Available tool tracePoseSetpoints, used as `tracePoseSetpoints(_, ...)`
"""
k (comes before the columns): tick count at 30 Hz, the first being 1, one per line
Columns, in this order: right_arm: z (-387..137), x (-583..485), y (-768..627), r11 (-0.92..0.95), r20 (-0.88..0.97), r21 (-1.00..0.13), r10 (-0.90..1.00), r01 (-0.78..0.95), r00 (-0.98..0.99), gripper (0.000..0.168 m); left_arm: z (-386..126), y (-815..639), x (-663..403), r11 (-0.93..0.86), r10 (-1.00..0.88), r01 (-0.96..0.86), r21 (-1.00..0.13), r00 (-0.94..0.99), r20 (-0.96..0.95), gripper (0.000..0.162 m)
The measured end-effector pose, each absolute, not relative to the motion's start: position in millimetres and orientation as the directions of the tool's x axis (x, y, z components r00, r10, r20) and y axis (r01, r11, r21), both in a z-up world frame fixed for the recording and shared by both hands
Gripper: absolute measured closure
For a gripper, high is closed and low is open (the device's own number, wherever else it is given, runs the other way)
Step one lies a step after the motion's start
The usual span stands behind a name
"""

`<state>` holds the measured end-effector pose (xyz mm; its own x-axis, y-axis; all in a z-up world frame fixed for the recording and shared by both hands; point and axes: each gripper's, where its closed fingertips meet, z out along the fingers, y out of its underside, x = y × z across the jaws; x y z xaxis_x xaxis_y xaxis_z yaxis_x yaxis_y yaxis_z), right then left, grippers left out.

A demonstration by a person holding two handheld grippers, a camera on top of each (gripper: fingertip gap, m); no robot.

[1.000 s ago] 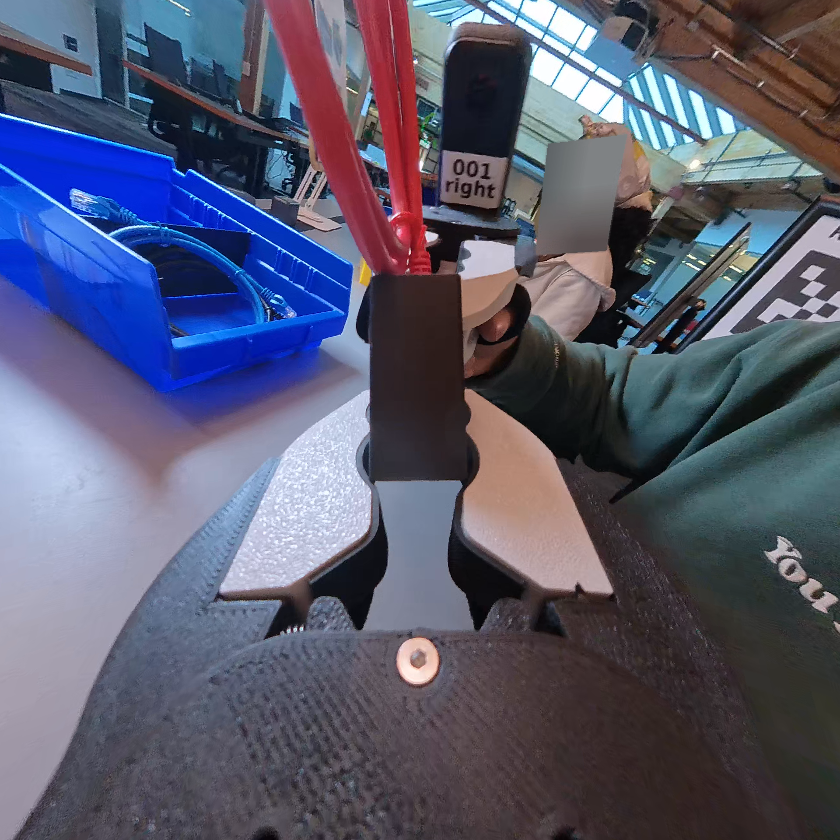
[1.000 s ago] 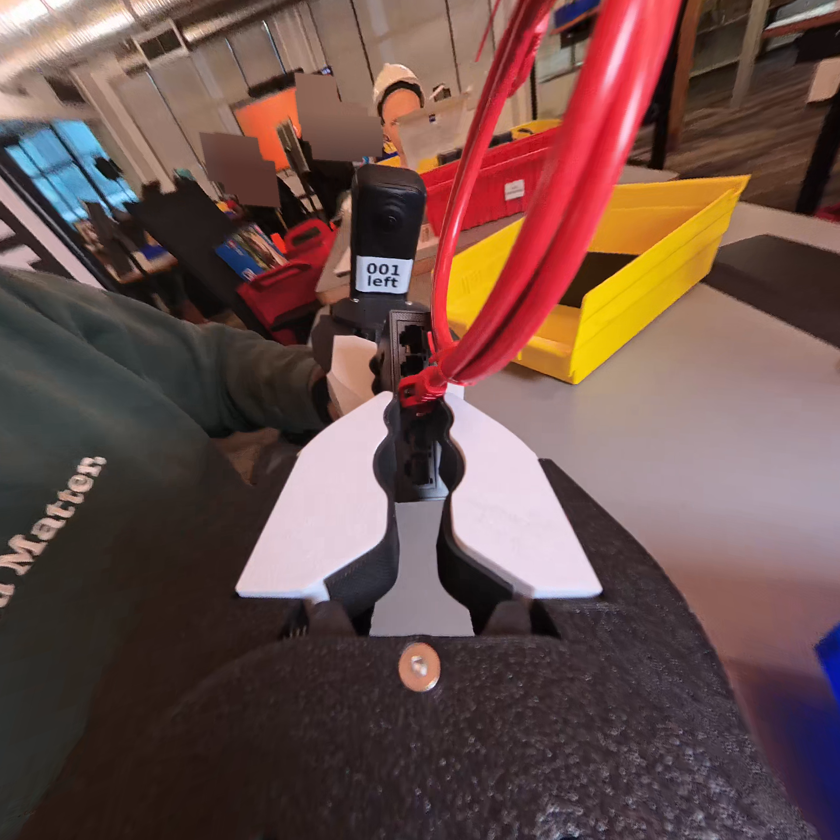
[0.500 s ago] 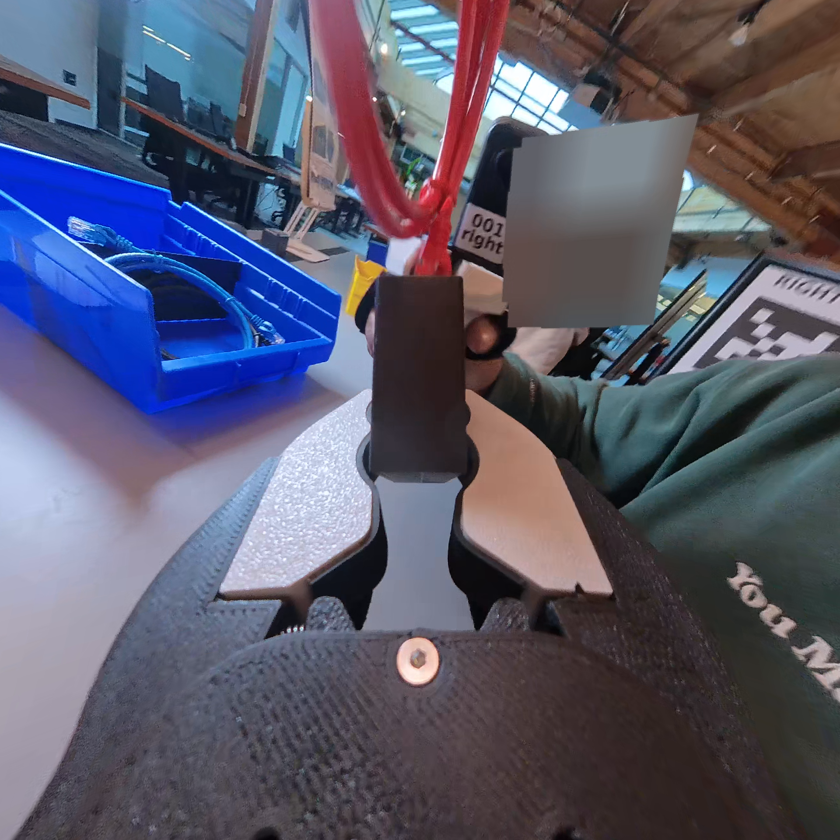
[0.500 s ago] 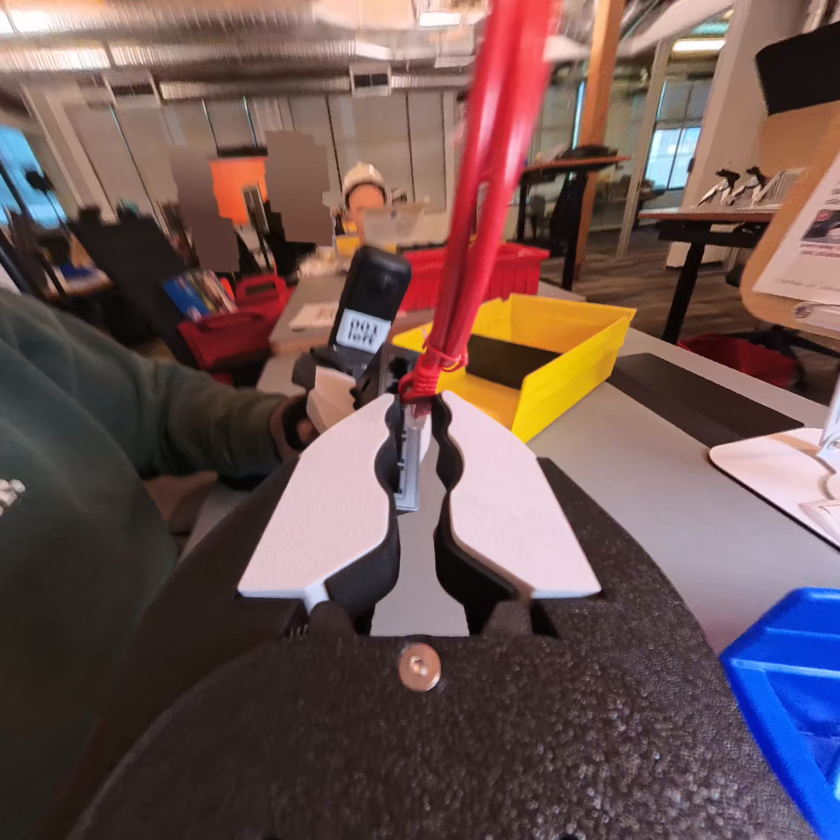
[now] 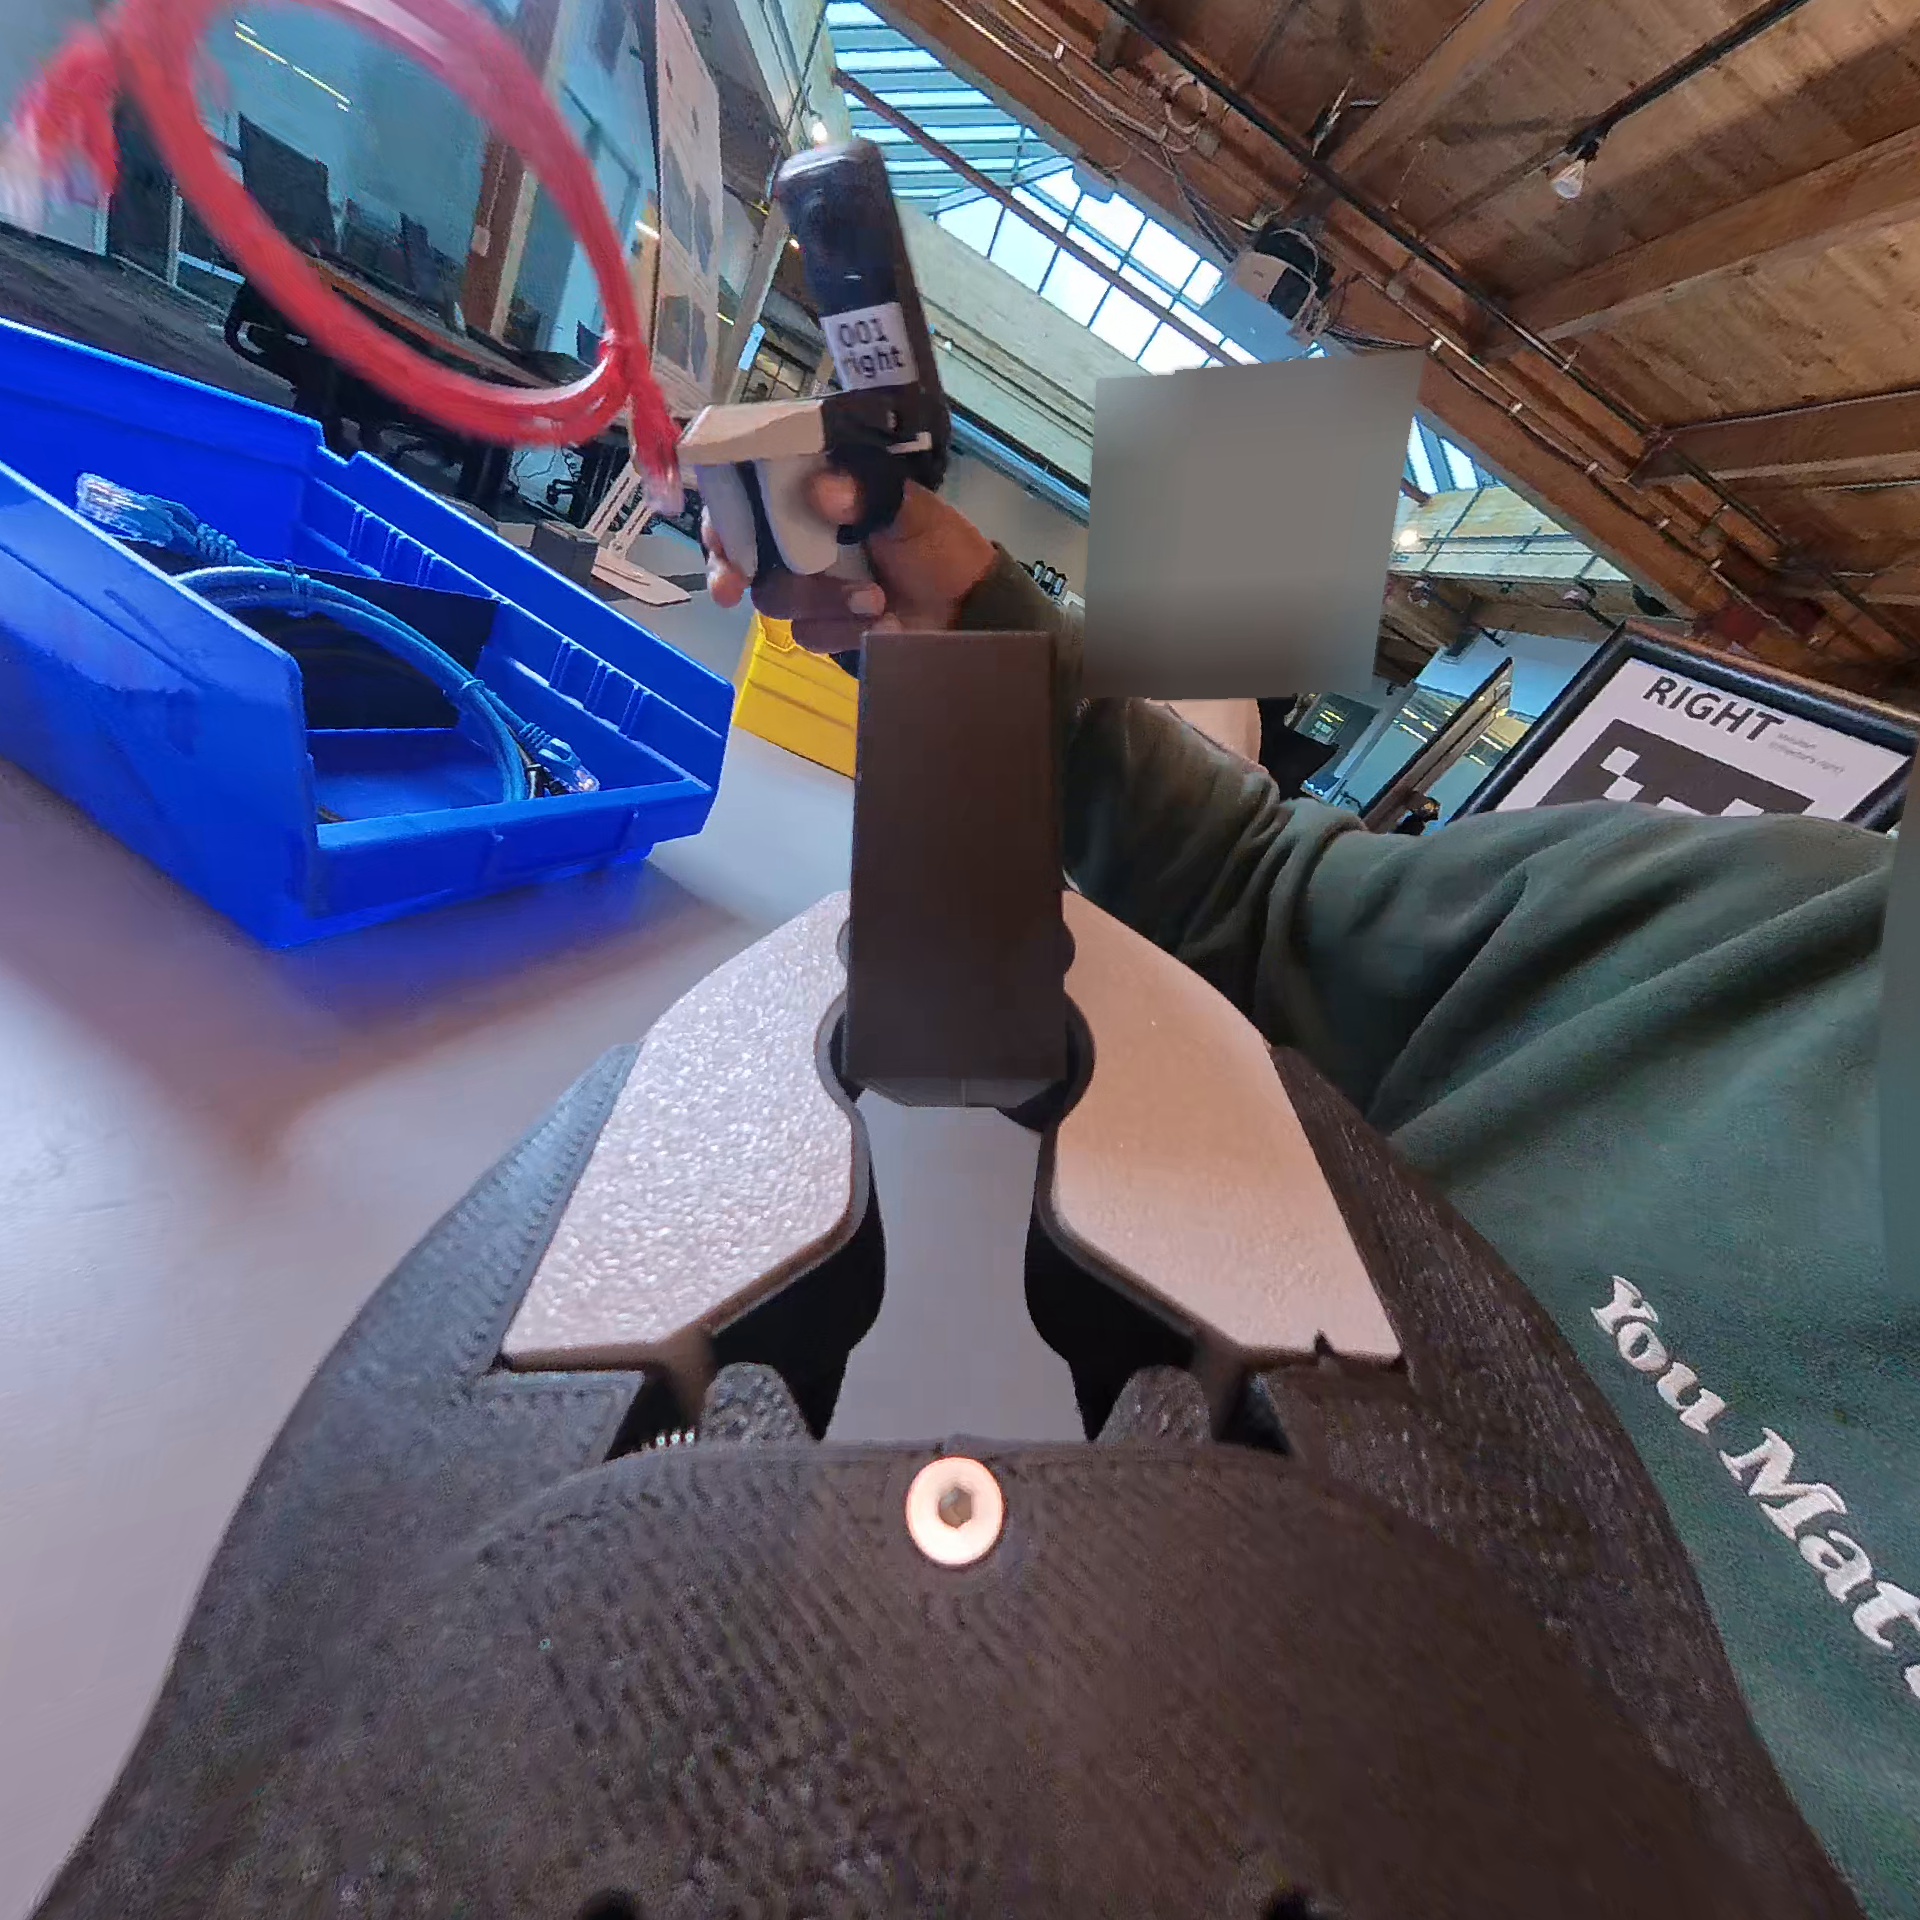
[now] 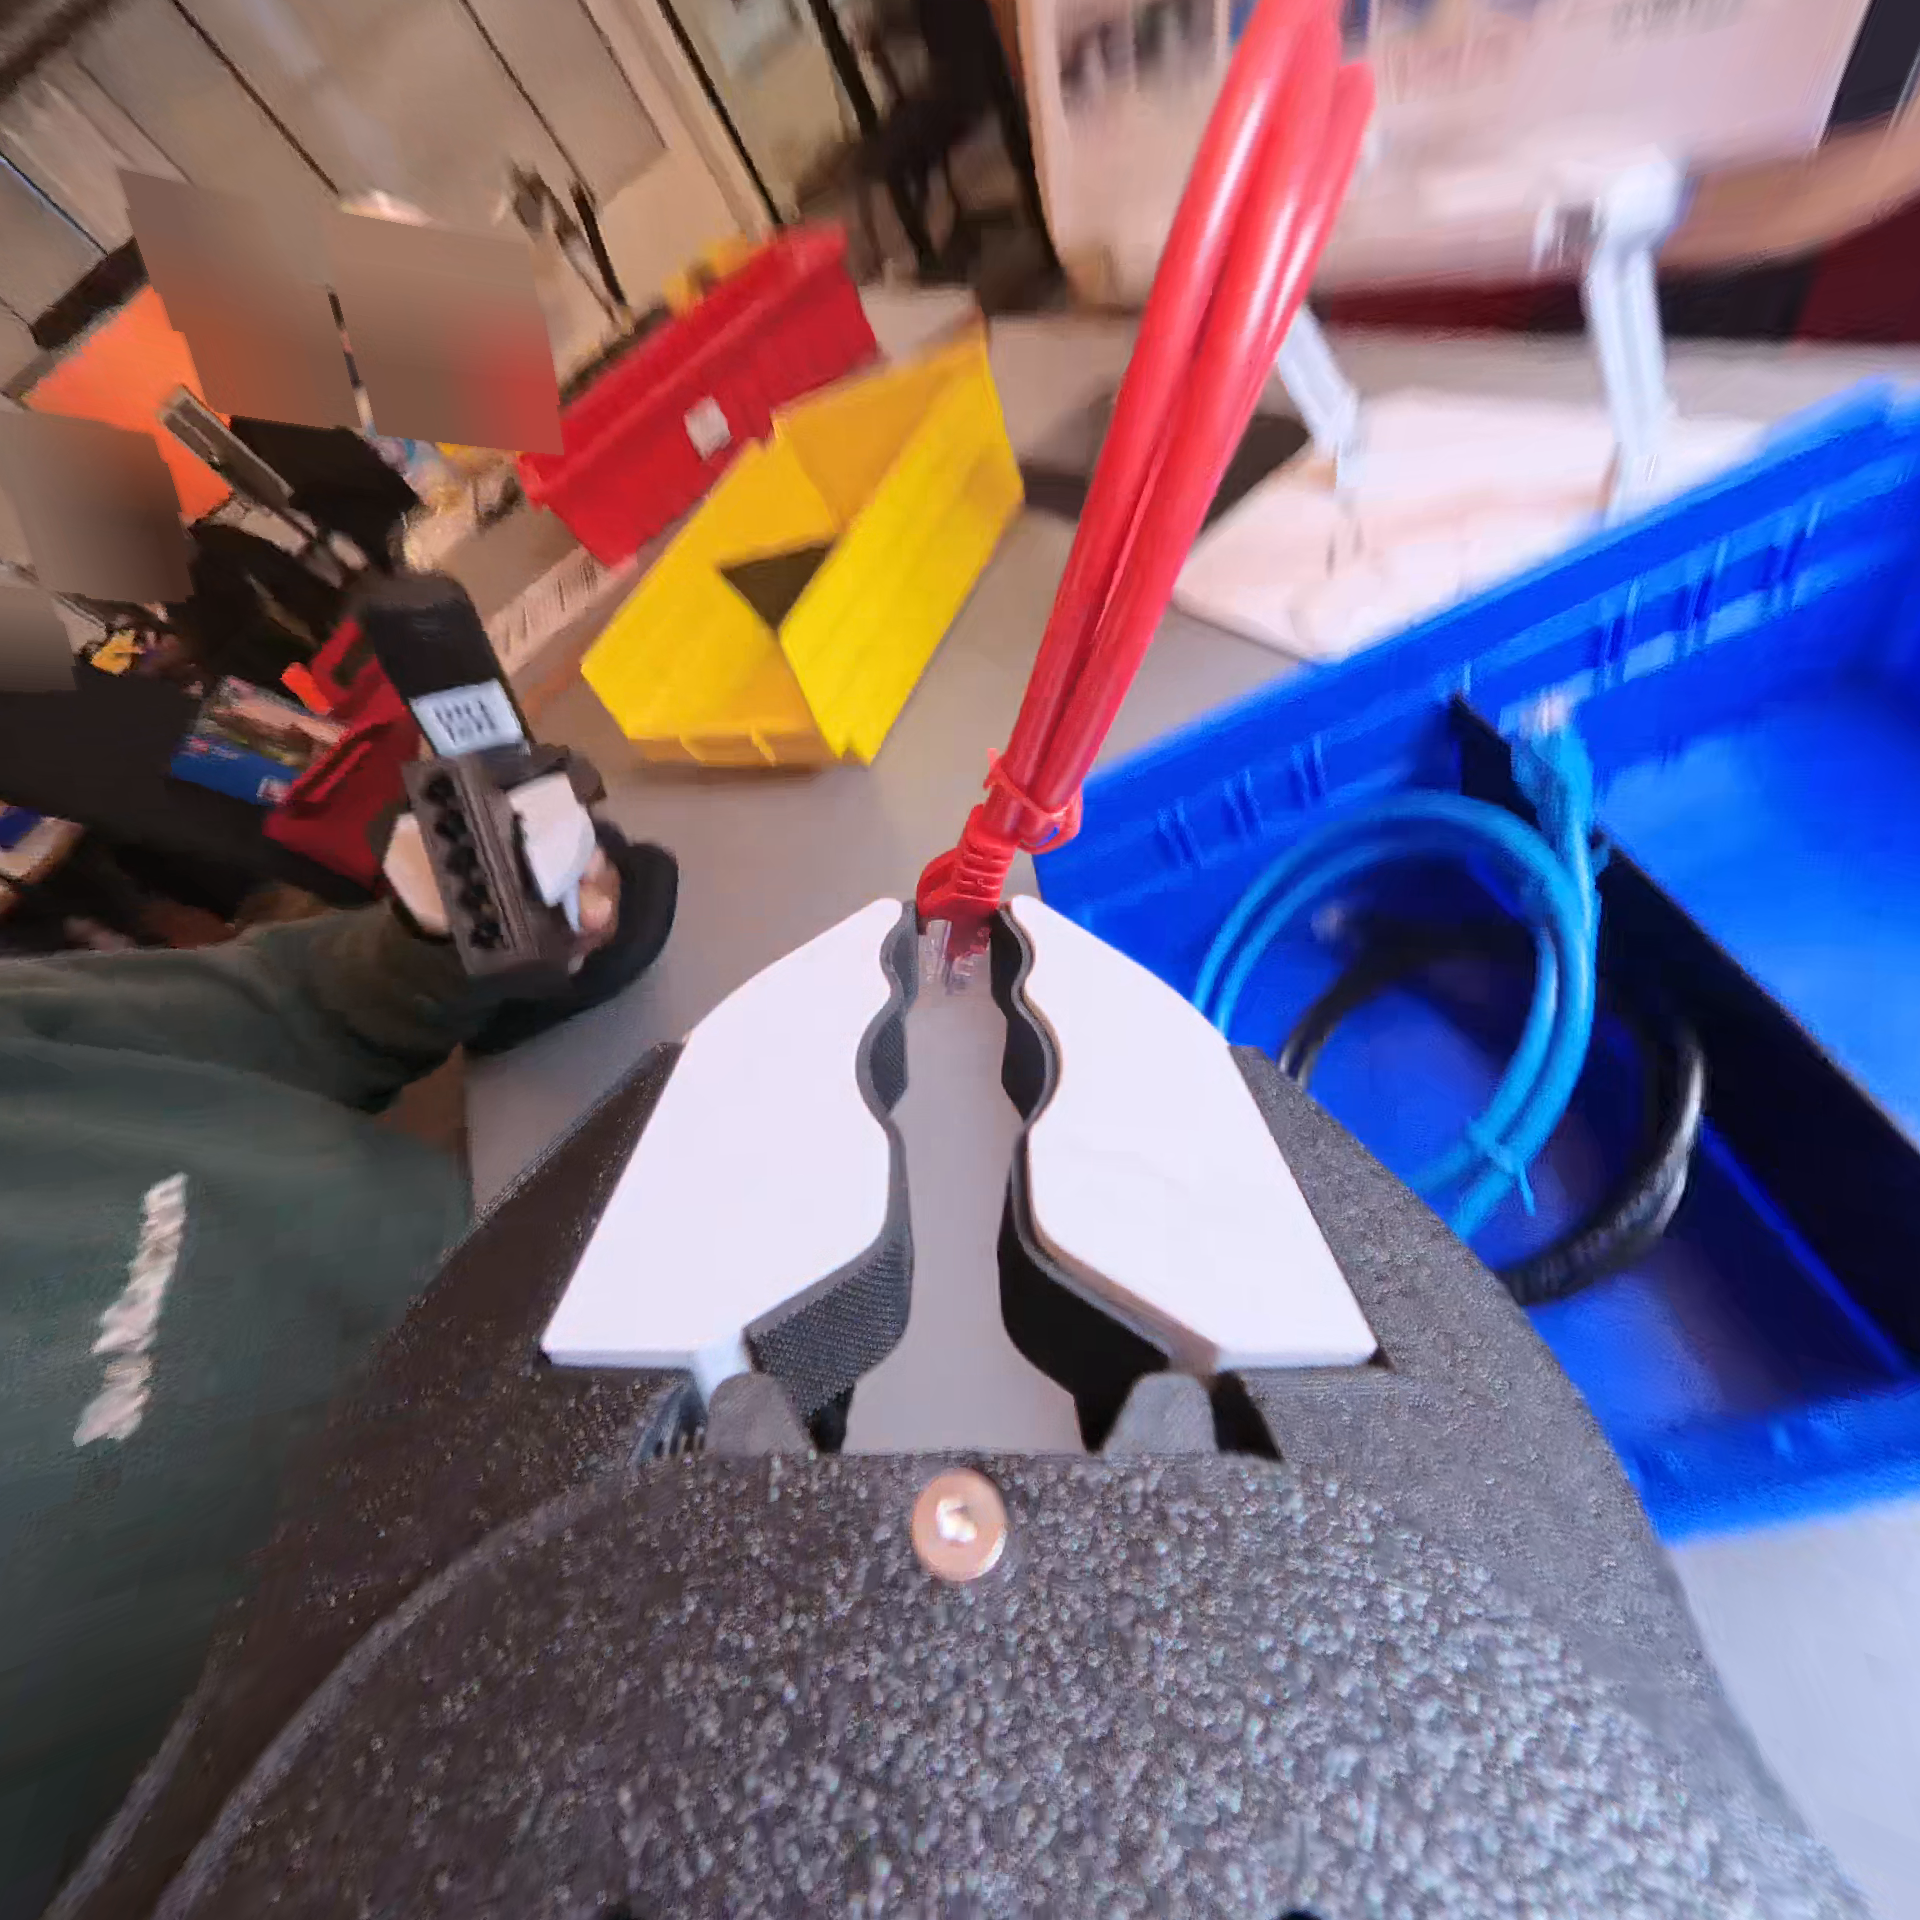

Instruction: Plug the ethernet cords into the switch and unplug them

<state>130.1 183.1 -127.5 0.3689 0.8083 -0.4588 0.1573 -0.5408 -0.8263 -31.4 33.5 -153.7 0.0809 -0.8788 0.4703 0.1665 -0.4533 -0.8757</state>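
Observation:
My left gripper (image 5: 956,1003) is shut on the black switch (image 5: 956,852) and holds it upright above the grey table (image 5: 156,1143). My right gripper (image 6: 951,920) is shut on the clear plug of the red ethernet cord (image 6: 1174,468), whose tied loops swing above it. The plug is out of the switch. In the left wrist view the right gripper (image 5: 691,457) is up and left of the switch, with the red cord (image 5: 436,384) looping over the blue bin. In the right wrist view the switch (image 6: 473,862) sits far left, ports facing me.
A blue bin (image 5: 156,727) holds a coiled blue ethernet cord (image 5: 436,655); it lies right of my right gripper (image 6: 1299,727) with the blue cord (image 6: 1455,935) and a black cable (image 6: 1621,1226). A yellow bin (image 6: 914,520) and a red bin (image 6: 707,384) stand farther back. The tips of one gripper are about 25 cm away from the tips of the other.
The red plug has come out of the switch. My right gripper has carried it away from the switch toward the blue bin. The left gripper keeps the switch nearly still.

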Motion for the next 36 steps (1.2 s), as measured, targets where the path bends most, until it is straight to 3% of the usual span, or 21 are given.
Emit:
tracePoseSetpoints(3,-163.4,150.0,193.8,-0.657,-0.499,-0.707,0.727,0.263,0.473,0.155,-155.5,31.1,-29.1,-0.457,-0.879,0.149,-0.877,0.073,0.471,0.132)
tracePoseSetpoints(6,-199.0,177.5,209.8,-0.712,-0.372,-0.592,0.657,0.378,0.656,0.153,-159.3,31.6,-28.3,-0.468,-0.874,0.139,-0.873,0.07,0.48,0.132)
tracePoseSetpoints(10,-174.9,191.9,233.1,-0.579,-0.069,-0.669,0.672,0.465,0.737,0.14,-163.1,34.2,-28.6,-0.486,-0.864,0.136,-0.863,0.069,0.498,0.132)
tracePoseSetpoints(12,-163.6,183.6,233.8,-0.531,-0.019,-0.689,0.693,0.493,0.72,0.138,-165.6,34.8,-27.6,-0.494,-0.861,0.13,-0.86,0.069,0.504,0.132)
tracePoseSetpoints(18,-191.1,176.9,239.1,-0.485,0.155,-0.564,0.733,0.668,0.662,0.127,-167.7,36.8,-28.4,-0.495,-0.858,0.134,-0.859,0.082,0.507,0.132)
tracePoseSetpoints(23,-208.0,150.7,229.2,-0.383,0.226,-0.565,0.779,0.73,0.584,0.118,-165.7,47.1,-38.9,-0.48,-0.858,0.161,-0.863,0.121,0.499,0.132)
tracePoseSetpoints(29,-256.1,136.1,223.5,-0.268,0.385,-0.381,0.824,0.885,0.415,0.153,-168.9,56.2,-45.4,-0.486,-0.846,0.177,-0.856,0.15,0.512,0.132)
tracePoseSetpoints(30,-265.6,138.7,226.5,-0.265,0.409,-0.332,0.824,0.905,0.391,0.168,-170.2,56.7,-45.1,-0.488,-0.845,0.175,-0.855,0.153,0.513,0.132)
tracePoseSetpoints(32,-280.4,146.5,230.1,-0.274,0.441,-0.22,0.828,0.936,0.346,0.168,-172.3,57.2,-44.6,-0.488,-0.844,0.169,-0.856,0.159,0.512,0.132)
tracePoseSetpoints(36,-260.9,147.2,244.9,-0.24,0.561,-0.231,0.759,0.943,0.33,0.168,-175.2,58.9,-44.5,-0.492,-0.84,0.165,-0.855,0.168,0.516,0.132)
